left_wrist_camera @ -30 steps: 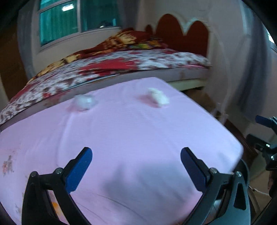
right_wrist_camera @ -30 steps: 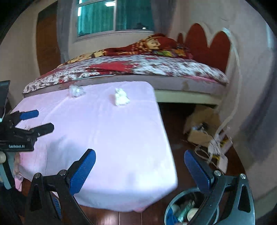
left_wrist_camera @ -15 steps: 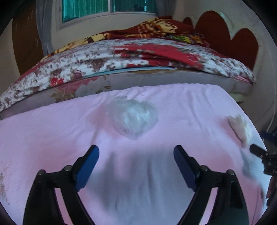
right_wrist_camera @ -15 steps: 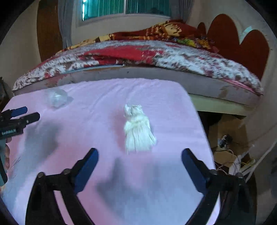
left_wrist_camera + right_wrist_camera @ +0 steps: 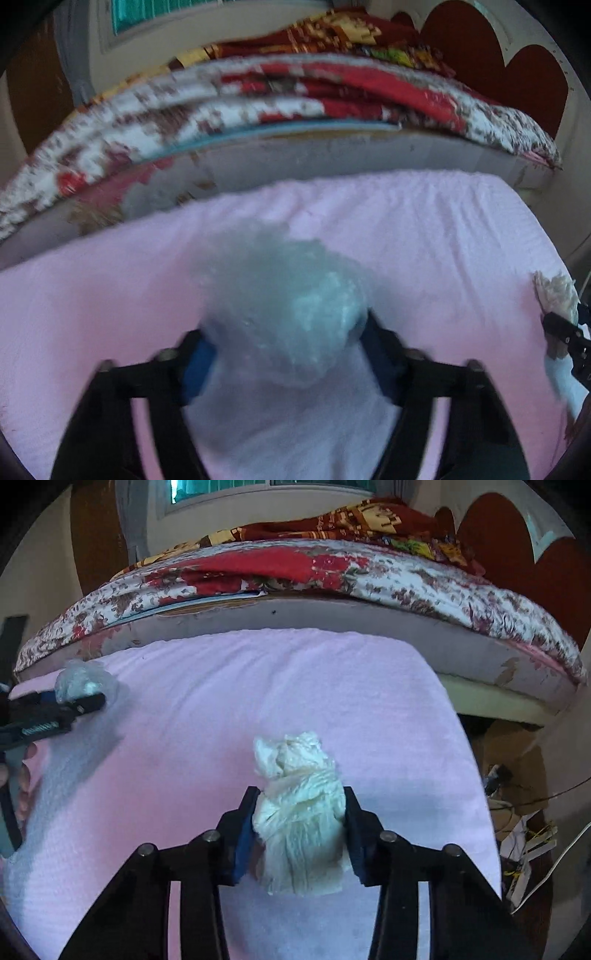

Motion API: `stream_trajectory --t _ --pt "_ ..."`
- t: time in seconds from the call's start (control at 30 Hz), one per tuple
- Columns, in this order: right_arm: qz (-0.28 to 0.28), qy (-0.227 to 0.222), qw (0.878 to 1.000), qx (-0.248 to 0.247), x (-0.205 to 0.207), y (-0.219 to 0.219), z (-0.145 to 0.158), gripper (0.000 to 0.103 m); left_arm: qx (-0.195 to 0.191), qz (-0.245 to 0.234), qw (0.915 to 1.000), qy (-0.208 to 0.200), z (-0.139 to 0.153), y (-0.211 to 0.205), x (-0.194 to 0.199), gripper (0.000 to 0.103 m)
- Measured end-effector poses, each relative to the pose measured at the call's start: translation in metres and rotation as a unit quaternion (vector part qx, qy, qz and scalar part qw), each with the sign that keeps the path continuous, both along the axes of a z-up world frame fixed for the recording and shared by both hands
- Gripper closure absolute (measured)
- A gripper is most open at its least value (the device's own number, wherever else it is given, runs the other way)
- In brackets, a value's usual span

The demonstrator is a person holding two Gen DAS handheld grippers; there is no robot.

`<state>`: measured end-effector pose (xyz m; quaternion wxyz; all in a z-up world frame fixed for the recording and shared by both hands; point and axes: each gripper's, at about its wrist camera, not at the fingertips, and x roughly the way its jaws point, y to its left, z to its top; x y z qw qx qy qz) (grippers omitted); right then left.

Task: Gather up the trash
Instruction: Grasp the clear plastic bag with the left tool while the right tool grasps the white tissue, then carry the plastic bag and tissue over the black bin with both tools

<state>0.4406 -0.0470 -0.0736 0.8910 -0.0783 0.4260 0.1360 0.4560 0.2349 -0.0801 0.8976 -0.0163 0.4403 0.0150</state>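
So both wads are pinched dead centre: plastic ball (image 5: 284, 314) between left gripper (image 5: 284, 354) pads, tissue wad (image 5: 299, 812) lengthwise inside right gripper (image 5: 299, 834).

My left tool (image 5: 286, 354): blue pads pressed against both sides of a blurred wad of clear plastic (image 5: 284, 314). Wad sits on the pink-covered surface (image 5: 424, 229). Right of the wad, at the surface's edge: crumpled white tissue (image 5: 557, 295), my right tool (image 5: 565, 332) touching it. Beyond the wad: bed with floral blanket (image 5: 258, 96).
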Motion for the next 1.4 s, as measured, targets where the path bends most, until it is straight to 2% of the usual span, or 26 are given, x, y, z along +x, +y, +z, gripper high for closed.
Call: stream_trajectory --t 0.03,0.13,0.27,0.43,0.63,0.83,1.17,1.4 --pt "-0.002 0.003 1.000 0.007 -0.001 -0.002 0.001 0.064 0.002 -0.003 1.0000 -0.004 0.001 0.000 -0.002 0.059" --pt "-0.011 0.000 0.999 0.033 -0.009 -0.012 0.008 0.065 -0.003 -0.012 0.9999 -0.006 0.010 -0.002 -0.017 0.065" --pt "-0.018 -0.010 0.998 0.056 -0.034 -0.028 0.026 0.065 -0.010 -0.031 0.9988 -0.037 0.033 -0.015 -0.056 0.066" --pt "-0.020 -0.030 0.997 0.063 -0.082 -0.043 0.050 0.065 -0.009 -0.062 0.9958 -0.067 0.059 -0.052 -0.122 0.066" --pt "-0.023 -0.051 0.996 0.064 -0.151 -0.064 0.076 0.065 -0.005 -0.090 0.9927 -0.081 0.079 -0.095 -0.177 0.066" --pt "-0.030 -0.075 0.995 0.058 -0.234 -0.094 0.095 0.065 0.008 -0.133 0.9860 -0.100 0.100 -0.140 -0.242 0.066" --pt "-0.085 -0.094 0.990 0.057 -0.353 -0.180 0.110 0.065 -0.008 -0.202 0.9724 -0.116 0.115 -0.211 -0.313 0.066" --pt "-0.134 -0.104 0.984 0.063 -0.403 -0.236 0.112 0.065 -0.014 -0.245 0.9618 -0.120 0.115 -0.253 -0.339 0.066"
